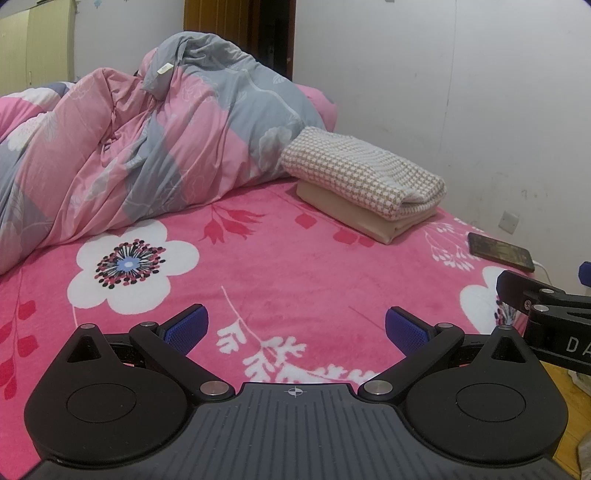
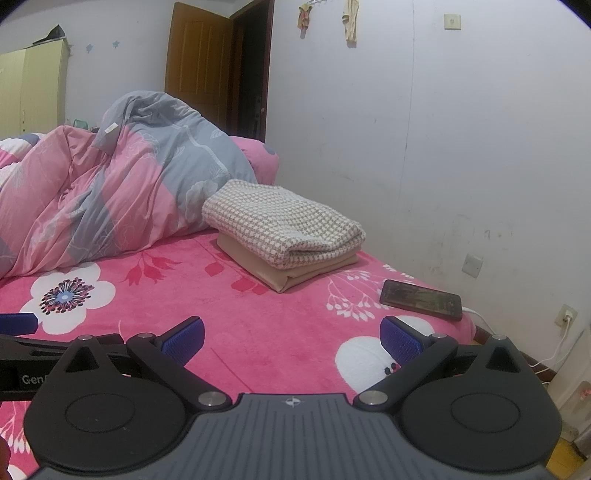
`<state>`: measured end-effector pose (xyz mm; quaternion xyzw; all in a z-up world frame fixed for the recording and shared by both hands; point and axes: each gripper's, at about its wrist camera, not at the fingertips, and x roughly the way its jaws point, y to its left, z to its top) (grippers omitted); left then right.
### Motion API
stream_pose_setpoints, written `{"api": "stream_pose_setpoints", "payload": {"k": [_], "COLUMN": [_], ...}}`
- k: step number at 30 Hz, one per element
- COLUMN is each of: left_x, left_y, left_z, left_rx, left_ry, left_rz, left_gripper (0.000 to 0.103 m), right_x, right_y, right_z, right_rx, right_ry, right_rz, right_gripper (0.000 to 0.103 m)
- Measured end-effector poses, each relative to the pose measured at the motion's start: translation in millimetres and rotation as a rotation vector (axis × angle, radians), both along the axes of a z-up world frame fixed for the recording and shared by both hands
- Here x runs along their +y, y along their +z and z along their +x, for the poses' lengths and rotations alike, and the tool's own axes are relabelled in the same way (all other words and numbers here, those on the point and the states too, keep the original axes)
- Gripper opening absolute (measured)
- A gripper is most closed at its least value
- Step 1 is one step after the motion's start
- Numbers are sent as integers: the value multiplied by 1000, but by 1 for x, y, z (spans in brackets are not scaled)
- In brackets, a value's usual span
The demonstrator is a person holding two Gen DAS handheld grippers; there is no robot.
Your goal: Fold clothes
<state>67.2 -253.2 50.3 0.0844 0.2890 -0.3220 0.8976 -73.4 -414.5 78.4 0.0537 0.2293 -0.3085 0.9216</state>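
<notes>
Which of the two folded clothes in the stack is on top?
The checked white-and-tan knit is on top. The plain beige garment lies under it, flat on the pink floral bedsheet.

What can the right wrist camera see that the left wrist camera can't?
Only the right wrist view shows two small cloth items hanging high on the wall, a wall plug with its white cable, and the left gripper's blue fingertip at its left edge. Only the left wrist view shows part of the right gripper's black linkage at its right edge. Both show the folded checked garment on a beige folded one, the crumpled quilt, the phone, the pink flowered bed cover, and open jaws holding nothing.
</notes>
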Motion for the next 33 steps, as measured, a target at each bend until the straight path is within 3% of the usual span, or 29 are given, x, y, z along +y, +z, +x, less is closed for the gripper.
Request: {"api": "stream_pose_setpoints", "payload": {"k": [33], "left_x": [0], "left_y": [-1], "left_z": [-2], "left_rx": [4], "left_ry": [0], "left_rz": [1], "left_gripper": [103], "right_x": [0], "right_y": [-2], "right_z": [-2], "right_rx": [3], "right_ry": [-5], "right_rz": [6], "right_gripper": [103]}}
